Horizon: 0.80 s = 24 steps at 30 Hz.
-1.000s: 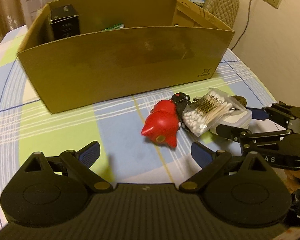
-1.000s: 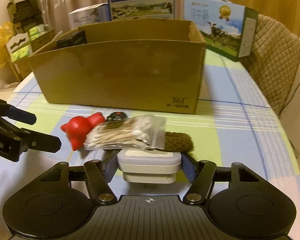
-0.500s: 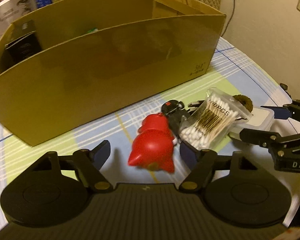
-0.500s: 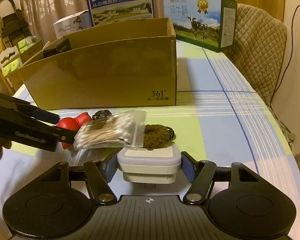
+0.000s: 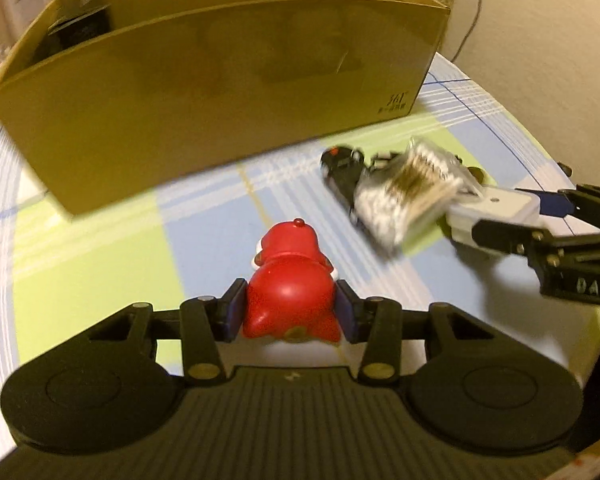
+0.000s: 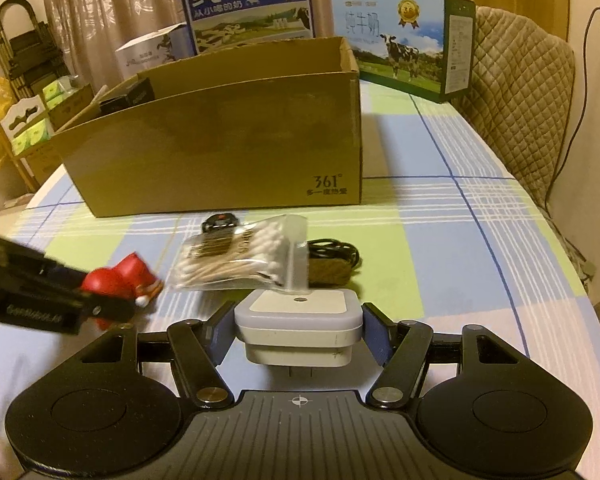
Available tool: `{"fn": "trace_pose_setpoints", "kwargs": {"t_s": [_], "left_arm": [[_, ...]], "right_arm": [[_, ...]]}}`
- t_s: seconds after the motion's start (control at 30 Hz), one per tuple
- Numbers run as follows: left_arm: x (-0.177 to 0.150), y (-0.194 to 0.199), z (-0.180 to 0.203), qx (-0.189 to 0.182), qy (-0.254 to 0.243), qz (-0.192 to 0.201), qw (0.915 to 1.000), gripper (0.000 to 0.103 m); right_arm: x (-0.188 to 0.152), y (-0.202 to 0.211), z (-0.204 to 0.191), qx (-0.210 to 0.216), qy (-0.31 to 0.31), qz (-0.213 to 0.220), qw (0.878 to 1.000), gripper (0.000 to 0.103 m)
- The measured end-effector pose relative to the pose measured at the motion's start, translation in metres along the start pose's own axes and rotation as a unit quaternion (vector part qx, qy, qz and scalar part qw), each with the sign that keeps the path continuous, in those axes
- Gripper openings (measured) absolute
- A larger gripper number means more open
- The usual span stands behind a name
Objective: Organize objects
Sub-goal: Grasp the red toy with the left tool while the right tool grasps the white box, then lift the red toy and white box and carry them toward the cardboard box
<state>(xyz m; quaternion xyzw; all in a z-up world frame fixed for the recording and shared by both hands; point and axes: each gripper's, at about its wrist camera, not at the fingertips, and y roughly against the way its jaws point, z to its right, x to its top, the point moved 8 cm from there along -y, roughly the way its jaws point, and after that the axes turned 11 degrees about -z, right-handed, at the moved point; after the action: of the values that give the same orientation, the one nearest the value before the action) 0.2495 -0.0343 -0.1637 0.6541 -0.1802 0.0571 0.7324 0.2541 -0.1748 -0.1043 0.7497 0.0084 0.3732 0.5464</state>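
Left wrist view: cardboard box (image 5: pixel 220 92) beyond; my left gripper (image 5: pixel 291 312) is closing, pads flanking the red toy (image 5: pixel 290 284) on the tablecloth (image 5: pixel 100 248). Smooth, rigid, light, I judge; grip its wide body. My right gripper (image 6: pixel 298 330) clamps the white adapter (image 6: pixel 298 320).

Both wrist views close, angled down at table; share cardboard box (image 5: pixel 220 92), cotton-swab bag (image 6: pixel 236 258).
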Motion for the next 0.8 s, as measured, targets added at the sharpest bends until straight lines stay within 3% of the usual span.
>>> {"fn": "trace_pose_setpoints", "kwargs": {"t_s": [0.2, 0.6, 0.8], "left_arm": [[-0.022, 0.009, -0.005, 0.003, 0.041, 0.007, 0.9991, 0.041], [-0.017, 0.004, -0.005, 0.017, 0.040, 0.007, 0.9990, 0.044], [-0.021, 0.005, -0.006, 0.014, 0.050, 0.002, 0.9986, 0.041]], "right_arm": [[-0.009, 0.003, -0.010, -0.004, 0.016, -0.002, 1.000, 0.063], [-0.014, -0.002, -0.012, -0.014, 0.041, -0.013, 0.999, 0.063], [-0.015, 0.002, -0.011, -0.026, 0.043, -0.006, 0.999, 0.062]]}}
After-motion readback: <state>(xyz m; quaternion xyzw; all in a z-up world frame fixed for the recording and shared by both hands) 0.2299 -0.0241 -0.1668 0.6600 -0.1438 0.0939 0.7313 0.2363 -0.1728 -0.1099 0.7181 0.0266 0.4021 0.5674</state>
